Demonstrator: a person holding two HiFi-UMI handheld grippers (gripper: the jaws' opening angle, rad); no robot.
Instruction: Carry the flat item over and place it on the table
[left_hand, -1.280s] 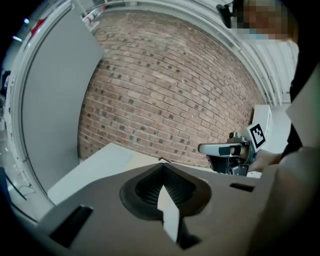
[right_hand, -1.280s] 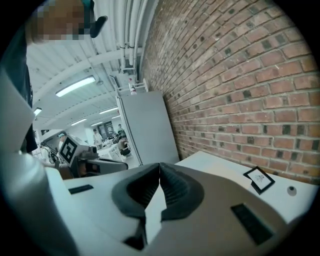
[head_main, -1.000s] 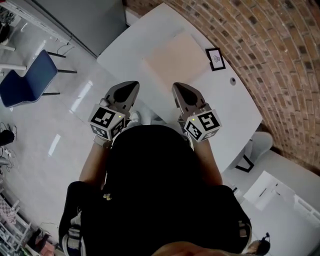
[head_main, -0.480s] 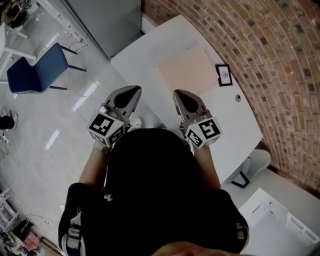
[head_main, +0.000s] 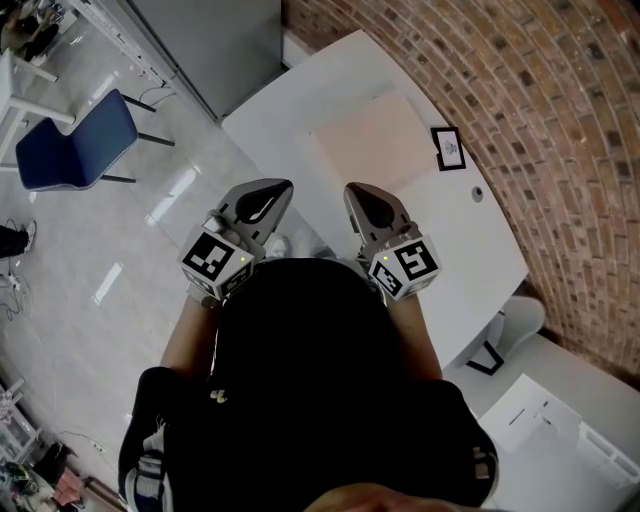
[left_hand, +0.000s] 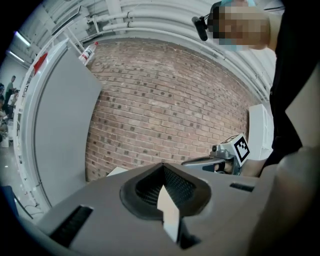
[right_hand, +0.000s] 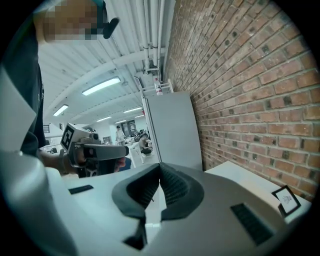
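1. Brick wall (head_main: 540, 120) runs down the right side, w/ a white table (head_main: 290, 100) pushed up against it and shiny pale floor (head_main: 120, 260) on the left.
2. Flat item = beige sheet (head_main: 372, 140). It's lying flat on the table top, roughly mid-table, just beside a small black-framed card (head_main: 449, 148) that sits closer to the wall.
3. Left gripper (head_main: 280, 188) is clenched, jaw tips pressed together, nothing between them. It's held out in front of the person's chest by the table's near edge, apart from the sheet.
4. Right gripper (head_main: 353, 192), same deal: jaws together and empty, pointing toward the table, short of the sheet.
5. Both grippers sit side by side, approx level, tips angled a bit toward each other.
6. Blue chair (head_main: 70, 145) stands off to the left on the floor, well away from the table.
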